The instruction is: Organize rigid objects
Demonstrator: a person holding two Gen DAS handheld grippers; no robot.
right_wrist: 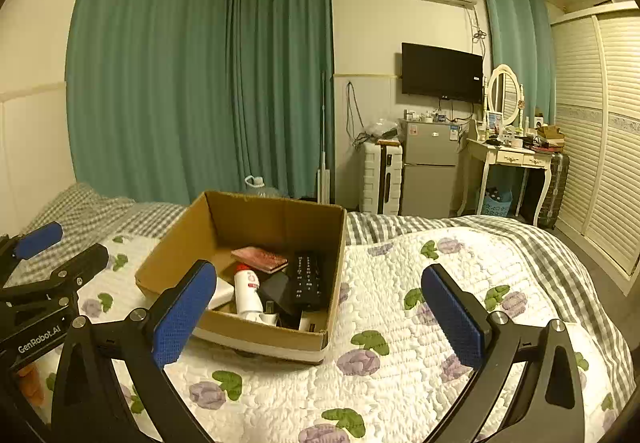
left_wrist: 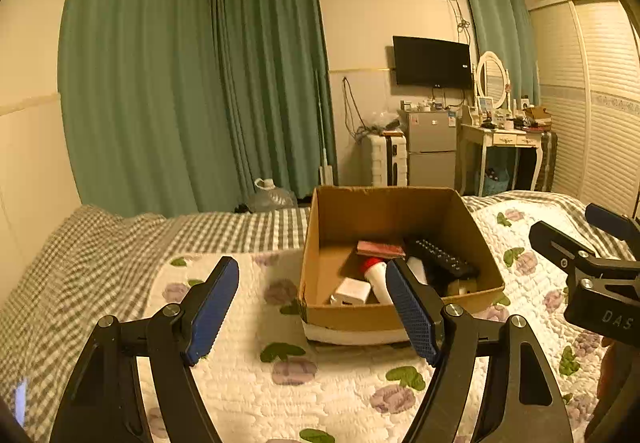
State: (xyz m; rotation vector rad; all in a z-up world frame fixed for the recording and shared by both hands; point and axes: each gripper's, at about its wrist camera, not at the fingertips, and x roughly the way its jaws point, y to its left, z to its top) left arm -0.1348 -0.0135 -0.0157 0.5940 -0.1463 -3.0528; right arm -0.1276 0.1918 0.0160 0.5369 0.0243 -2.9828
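An open cardboard box (left_wrist: 340, 317) (right_wrist: 172, 243) sits on a floral quilt. Inside lie a black remote control (left_wrist: 440, 255) (right_wrist: 308, 279), a white bottle with a red cap (left_wrist: 376, 275) (right_wrist: 246, 289), a reddish booklet (left_wrist: 380, 249) (right_wrist: 260, 258) and a white block (left_wrist: 352, 291). My left gripper (left_wrist: 310, 309) is open and empty, just in front of the box. My right gripper (right_wrist: 320, 313) is open and empty, to the right of the box. It also shows at the right edge of the left wrist view (left_wrist: 568, 235).
The quilt (right_wrist: 400, 383) covers a bed with a grey checked sheet (left_wrist: 100, 251). Beyond the bed stand green curtains, a white suitcase (right_wrist: 380, 179), a small fridge (right_wrist: 430, 171), a dressing table (right_wrist: 512, 159) and a slatted wardrobe (right_wrist: 600, 131).
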